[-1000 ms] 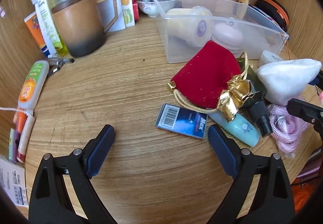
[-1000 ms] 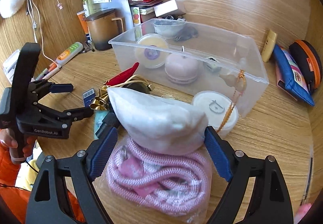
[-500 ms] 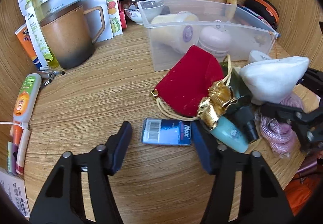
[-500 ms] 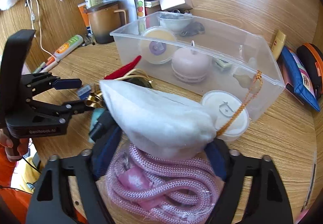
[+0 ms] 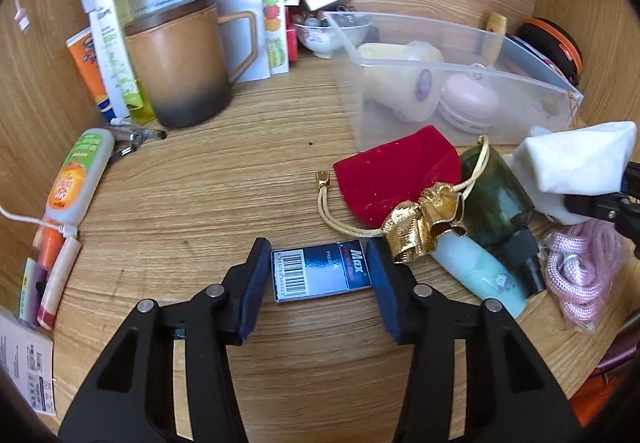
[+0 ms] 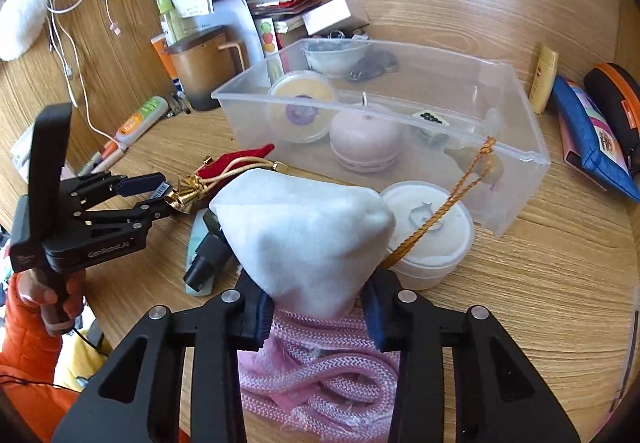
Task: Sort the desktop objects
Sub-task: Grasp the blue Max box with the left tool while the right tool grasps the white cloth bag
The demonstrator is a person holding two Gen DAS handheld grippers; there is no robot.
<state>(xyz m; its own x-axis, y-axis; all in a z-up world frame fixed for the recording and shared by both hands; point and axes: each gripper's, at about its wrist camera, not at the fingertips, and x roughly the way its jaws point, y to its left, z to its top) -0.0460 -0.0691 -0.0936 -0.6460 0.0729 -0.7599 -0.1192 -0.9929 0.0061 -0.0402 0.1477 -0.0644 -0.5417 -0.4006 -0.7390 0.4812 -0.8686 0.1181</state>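
Two grippers are closing at once, each on a different item of the wooden desktop (image 5: 224, 195). The left gripper (image 5: 318, 275) has its jaws narrowing around a small flat dark-blue box with a barcode label (image 5: 320, 275), which lies flat on the wood just in front of a red velvet drawstring pouch with a gold bow (image 5: 396, 179). The blue pads sit at the box's two short ends, and whether they already press on it cannot be told for certain.

That box looks light, stiff and smooth-faced, so it should hold its shape under the pads. It is thin, though, and a grip at the edges could let it tilt or slide out, so a low, square hold across its ends seems wise.

The right gripper (image 6: 316, 307) is closing on the lower end of a soft white cloth bundle (image 6: 304, 231), which rests on a coil of pink braided rope in a clear wrapper (image 6: 320, 375) beside a round white lidded tub (image 6: 436, 239). Its pads touch the fabric on both sides. The bundle appears light and squashy, and it will probably deform and sag, so a firm pinch on a thick fold suits it.

A clear plastic storage bin (image 6: 520, 147), already holding several items, stands just behind and is probably the destination.
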